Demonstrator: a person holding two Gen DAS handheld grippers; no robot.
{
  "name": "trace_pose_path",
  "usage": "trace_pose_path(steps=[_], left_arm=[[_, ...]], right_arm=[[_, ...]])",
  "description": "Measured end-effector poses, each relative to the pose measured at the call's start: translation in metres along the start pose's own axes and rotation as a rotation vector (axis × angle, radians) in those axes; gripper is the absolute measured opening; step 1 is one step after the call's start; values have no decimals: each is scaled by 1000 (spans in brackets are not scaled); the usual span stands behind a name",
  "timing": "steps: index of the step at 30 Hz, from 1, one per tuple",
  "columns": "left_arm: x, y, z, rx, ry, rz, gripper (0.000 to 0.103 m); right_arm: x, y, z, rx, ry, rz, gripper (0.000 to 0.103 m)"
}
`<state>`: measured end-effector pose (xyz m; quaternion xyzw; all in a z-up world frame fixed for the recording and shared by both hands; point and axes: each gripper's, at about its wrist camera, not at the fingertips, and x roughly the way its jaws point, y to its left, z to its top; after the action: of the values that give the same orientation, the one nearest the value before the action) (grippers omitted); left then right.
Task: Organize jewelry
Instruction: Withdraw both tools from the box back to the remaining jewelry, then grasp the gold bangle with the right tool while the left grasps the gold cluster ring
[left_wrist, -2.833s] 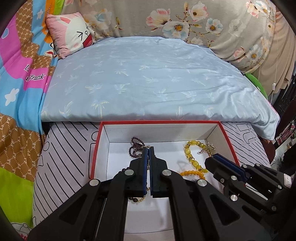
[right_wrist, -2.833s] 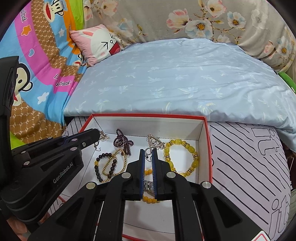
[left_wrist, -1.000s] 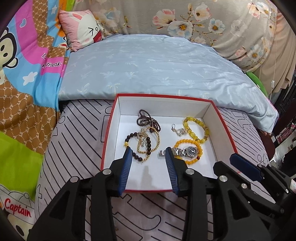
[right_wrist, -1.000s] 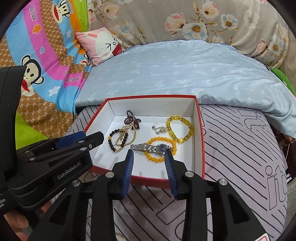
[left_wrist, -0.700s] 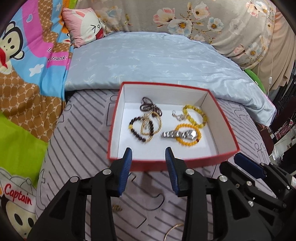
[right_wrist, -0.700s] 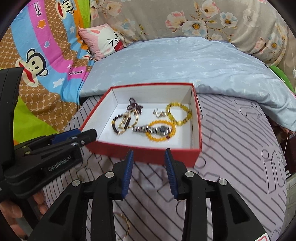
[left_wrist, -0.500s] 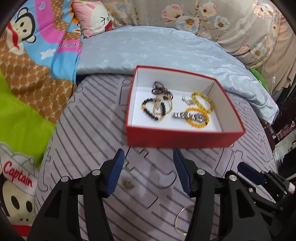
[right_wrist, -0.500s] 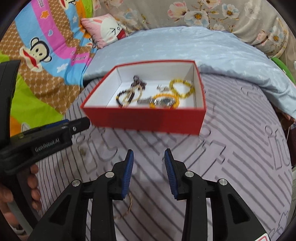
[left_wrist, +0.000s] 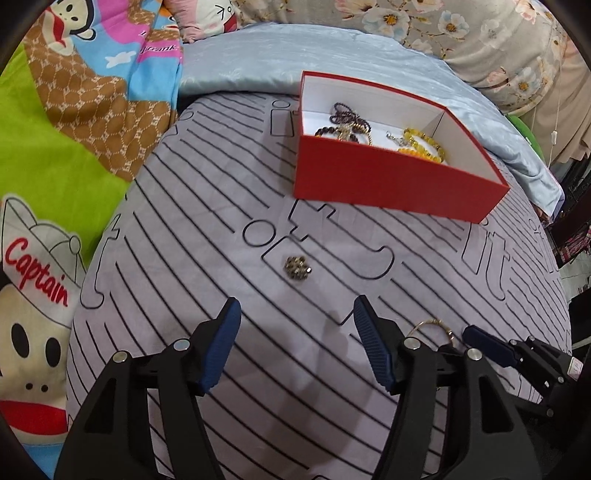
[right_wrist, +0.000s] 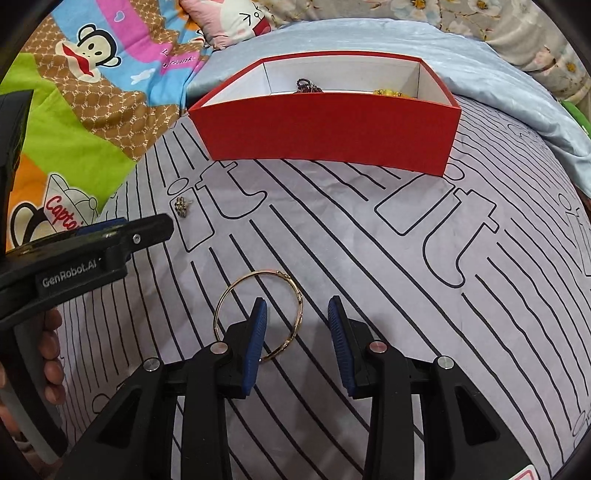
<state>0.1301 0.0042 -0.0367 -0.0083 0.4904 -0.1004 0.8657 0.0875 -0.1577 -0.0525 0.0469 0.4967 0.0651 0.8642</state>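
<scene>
Left fingers (left_wrist: 218, 347) opening — small earring (left_wrist: 297, 268) lies ahead, untouched.

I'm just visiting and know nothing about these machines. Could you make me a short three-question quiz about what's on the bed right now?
1. True or false: the gold bangle lies inside the red box.
2. Which piece lies ahead of the left tongs? A) a watch B) the small flower-shaped earring C) a yellow bracelet
3. Fill in: the right tongs are ____ around one side of the bangle, not gripping it.

Key: 1 false, it lies on the striped sheet; 2 B; 3 open.
</scene>
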Motion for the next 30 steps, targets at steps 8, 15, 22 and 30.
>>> trace_pose_path(steps=[8, 15, 22, 30], left_arm=[[10, 13, -5, -36, 18, 23, 61], [19, 13, 4, -33, 1, 33, 61], [26, 10, 15, -28, -17, 25, 59], [34, 5, 19, -14, -12, 19, 46]], right_arm=[[5, 8, 2, -55, -13, -44, 20], [7, 7, 2, -53, -11, -44, 3], [4, 4, -2, -30, -1, -33, 3], [2, 3, -4, -14, 5, -23, 3]])
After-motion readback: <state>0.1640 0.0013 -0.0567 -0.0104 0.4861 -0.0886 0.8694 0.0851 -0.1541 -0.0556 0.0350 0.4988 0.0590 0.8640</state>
